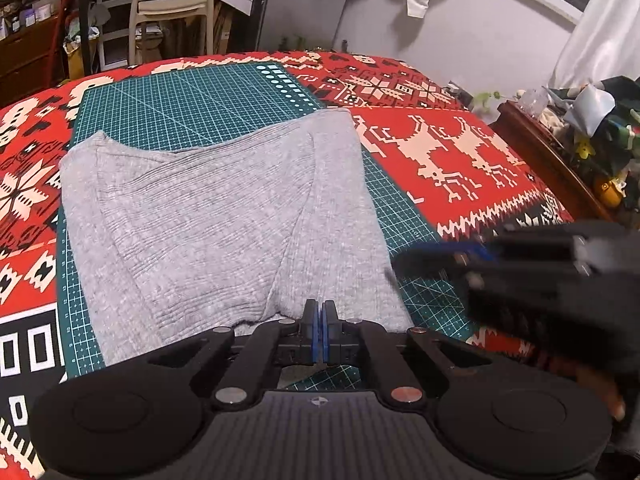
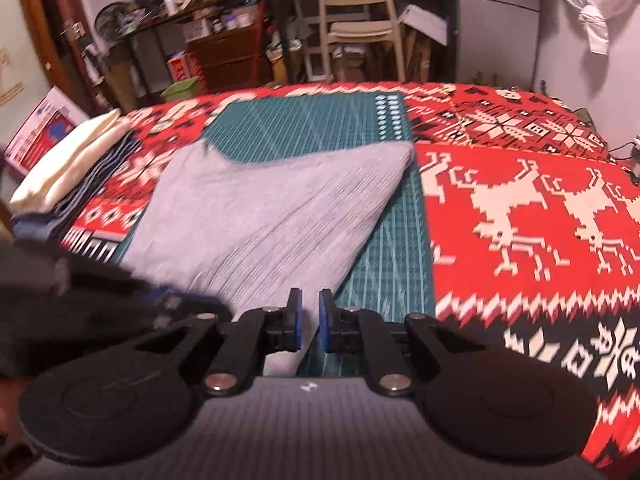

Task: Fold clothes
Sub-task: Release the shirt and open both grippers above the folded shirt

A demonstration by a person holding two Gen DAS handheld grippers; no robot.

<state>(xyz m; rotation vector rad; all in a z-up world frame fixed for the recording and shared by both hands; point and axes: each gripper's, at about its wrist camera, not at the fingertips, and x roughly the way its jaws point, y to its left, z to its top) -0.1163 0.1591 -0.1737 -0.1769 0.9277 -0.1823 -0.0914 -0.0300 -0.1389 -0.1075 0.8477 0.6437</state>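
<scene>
Green gridded mat (image 1: pixel 192 100), ribbed grey knit (image 1: pixel 208 216), left tool (image 1: pixel 319 320) apparently pinching its hem, right tool (image 2: pixel 308 312) spread.

Grey knit on green grid, red all round.

The ribbed heather-grey knit garment (image 1: pixel 216 216) lies on a teal-green cutting mat with pale gridlines (image 1: pixel 180 100); around the mat spreads a red woven blanket with cream reindeer and black-and-cream snowflakes (image 2: pixel 520 208). Left of the mat sit folded cream and navy-striped clothes (image 2: pixel 68 172).
</scene>
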